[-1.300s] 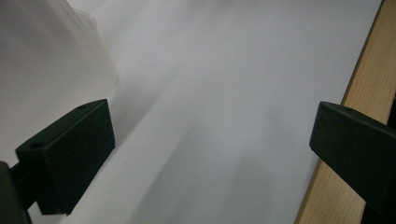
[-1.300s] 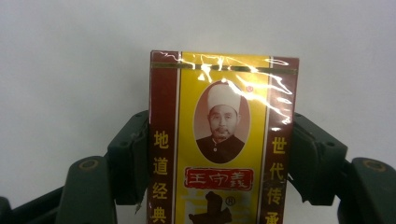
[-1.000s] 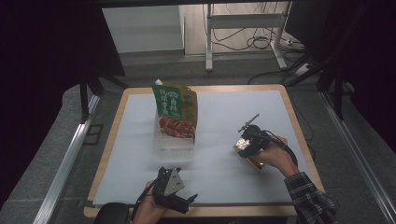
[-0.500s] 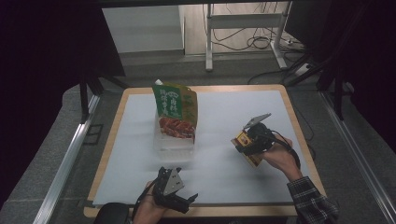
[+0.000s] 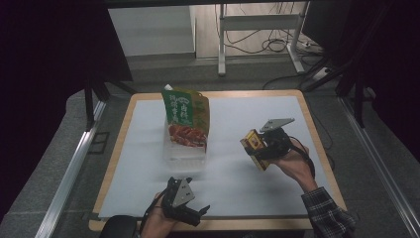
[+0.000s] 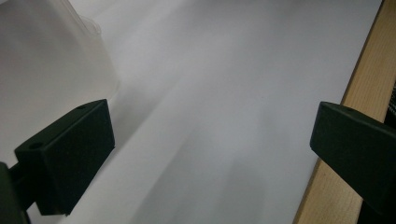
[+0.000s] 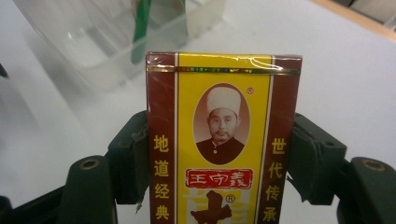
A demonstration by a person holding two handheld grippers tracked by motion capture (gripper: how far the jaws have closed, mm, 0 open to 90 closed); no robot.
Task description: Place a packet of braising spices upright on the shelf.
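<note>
The right claw [image 5: 258,147] is gripping a small yellow and dark red cardboard box [image 7: 223,140] by its two long sides, and is holding it in the air over the right part of the white-covered wooden table [image 5: 247,111]. The left claw [image 5: 190,210] is resting wide open and empty near the front edge of the table. A clear plastic container [image 5: 184,151] is standing in the middle, and a green and red printed bag [image 5: 186,116] is standing upright inside it.

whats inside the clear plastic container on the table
A green and red snack bag stands upright in the clear container, its top rising well above the rim. The bag's lower end and anything beneath it are hidden by the bag itself.
</note>
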